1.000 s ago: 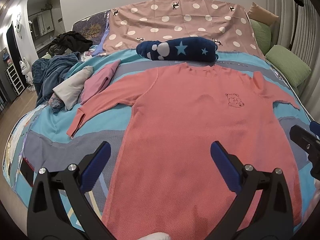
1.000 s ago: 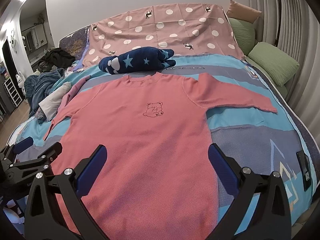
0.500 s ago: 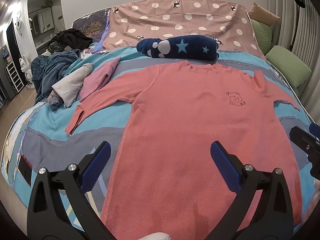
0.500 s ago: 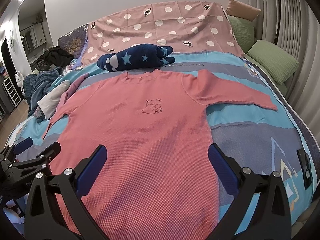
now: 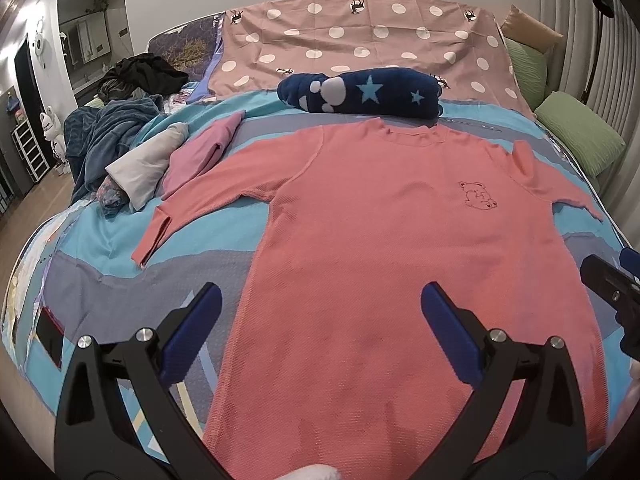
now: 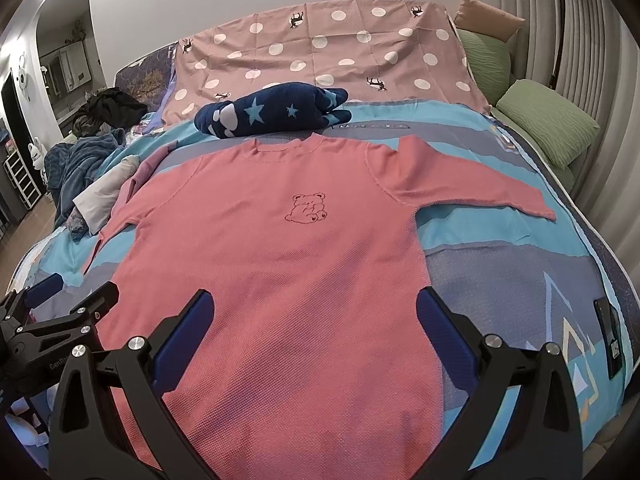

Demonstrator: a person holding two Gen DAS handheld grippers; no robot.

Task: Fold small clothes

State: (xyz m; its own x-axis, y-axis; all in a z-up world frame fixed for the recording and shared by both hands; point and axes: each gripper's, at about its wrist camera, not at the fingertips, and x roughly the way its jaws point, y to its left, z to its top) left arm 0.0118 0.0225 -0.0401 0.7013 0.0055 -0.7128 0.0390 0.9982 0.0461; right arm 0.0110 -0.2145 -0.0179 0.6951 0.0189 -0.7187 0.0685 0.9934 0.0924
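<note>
A coral pink long-sleeved shirt (image 5: pixel 400 240) (image 6: pixel 280 260) with a small bear outline on the chest lies flat, face up, on the bed, both sleeves spread out. My left gripper (image 5: pixel 320 312) hovers open above the shirt's lower left part, nothing between its blue-padded fingers. My right gripper (image 6: pixel 316 316) is open over the lower middle of the shirt, also empty. Each gripper shows at the edge of the other's view: the right one (image 5: pixel 612 288), the left one (image 6: pixel 52 304).
A rolled navy star blanket (image 5: pixel 360 92) lies just beyond the collar. Folded pink and white clothes (image 5: pixel 172 156) and a blue heap (image 5: pixel 104 136) sit at the left. Green pillows (image 6: pixel 548 120) line the right side. A dark phone (image 6: pixel 610 332) lies near the bed's right edge.
Both grippers have drifted slightly forward and left over the shirt; the view has shifted a little. The shirt has not moved and both grippers stay open.
</note>
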